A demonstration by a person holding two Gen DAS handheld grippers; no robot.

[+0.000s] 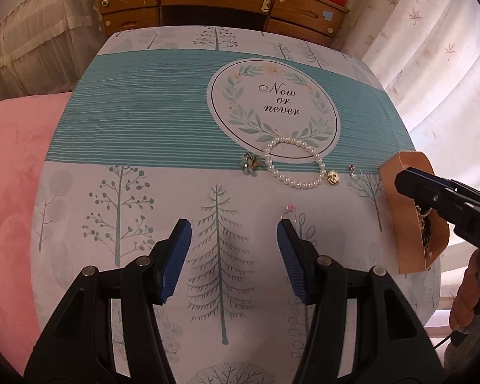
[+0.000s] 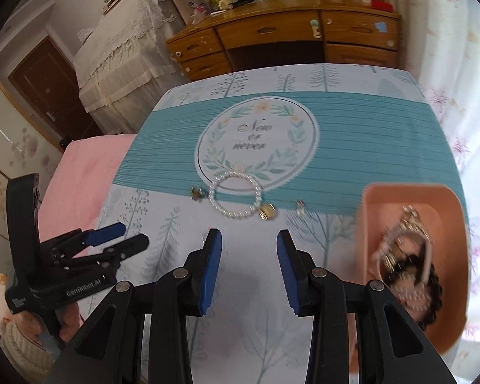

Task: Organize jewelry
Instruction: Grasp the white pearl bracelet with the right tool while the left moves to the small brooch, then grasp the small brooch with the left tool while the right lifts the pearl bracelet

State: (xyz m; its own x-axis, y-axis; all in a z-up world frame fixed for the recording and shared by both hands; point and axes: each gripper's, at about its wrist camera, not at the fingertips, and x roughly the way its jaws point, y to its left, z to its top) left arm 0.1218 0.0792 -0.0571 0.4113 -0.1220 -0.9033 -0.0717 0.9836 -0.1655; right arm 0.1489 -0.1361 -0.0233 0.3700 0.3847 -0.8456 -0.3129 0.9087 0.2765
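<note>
A pearl bracelet lies on the patterned tablecloth, also in the right wrist view. A flower brooch lies left of it, a gold round charm and a small earring right of it. A ring with a pink stone lies just beyond my left gripper, which is open and empty. A peach tray at the right holds several bracelets and beads. My right gripper is open and empty, above the cloth left of the tray.
The table has a teal band and tree print. A pink bedcover lies left. A wooden dresser stands behind the table. Curtains hang at the right.
</note>
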